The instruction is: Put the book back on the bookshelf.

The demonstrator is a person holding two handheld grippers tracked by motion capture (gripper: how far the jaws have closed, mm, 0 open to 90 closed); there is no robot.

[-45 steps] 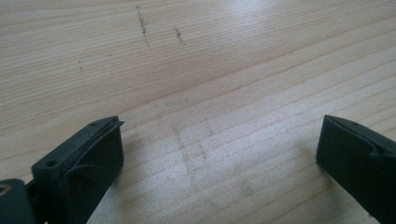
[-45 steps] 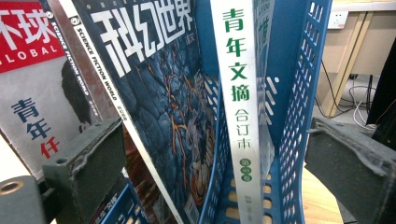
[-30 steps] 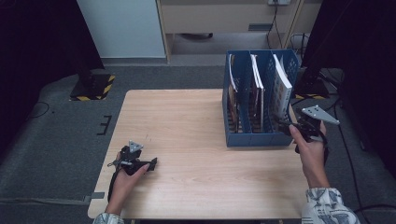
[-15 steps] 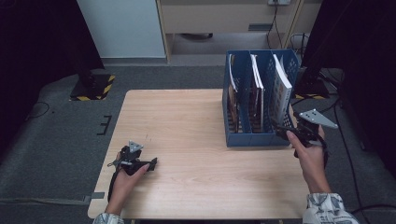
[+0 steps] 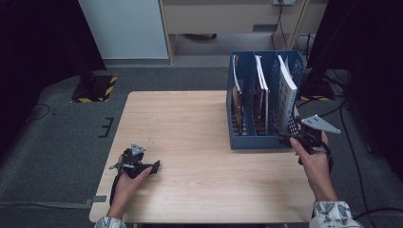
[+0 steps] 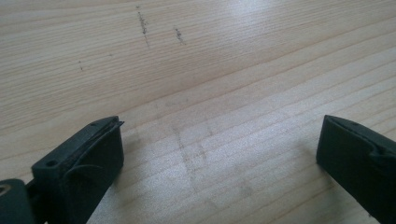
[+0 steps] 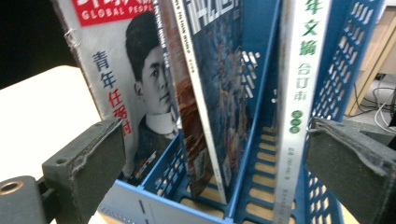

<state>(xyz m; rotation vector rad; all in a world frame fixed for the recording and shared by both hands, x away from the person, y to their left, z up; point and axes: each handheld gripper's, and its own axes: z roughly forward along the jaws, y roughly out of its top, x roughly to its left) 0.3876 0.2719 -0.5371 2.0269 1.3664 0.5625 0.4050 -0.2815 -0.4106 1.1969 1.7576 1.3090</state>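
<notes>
A blue magazine rack [image 5: 256, 141] stands on the right half of the wooden table [image 5: 190, 118] and holds several magazines in its slots. My right gripper [image 5: 288, 138] is at the rack's near right corner, open. In the right gripper view its jaws [image 7: 215, 135] frame the rack [image 7: 259, 93]: a magazine with a red title and a portrait [image 7: 112, 70] on the left, a dark blue one [image 7: 219, 79] in the middle, a white spine with green characters [image 7: 299, 79] on the right. My left gripper [image 5: 153, 167] rests low at the table's near left, open [image 6: 219, 135] over bare wood [image 6: 210, 56].
A black post with a yellow-striped base [image 5: 94, 88] stands on the grey floor beyond the table's left corner. A white panel [image 5: 123, 28] and a beige cabinet [image 5: 228, 16] line the back. Cables [image 5: 347, 137] trail on the floor to the right.
My right gripper has shifted slightly left and nearer, closing in on the rack's front corner. The left gripper has stayed put.
</notes>
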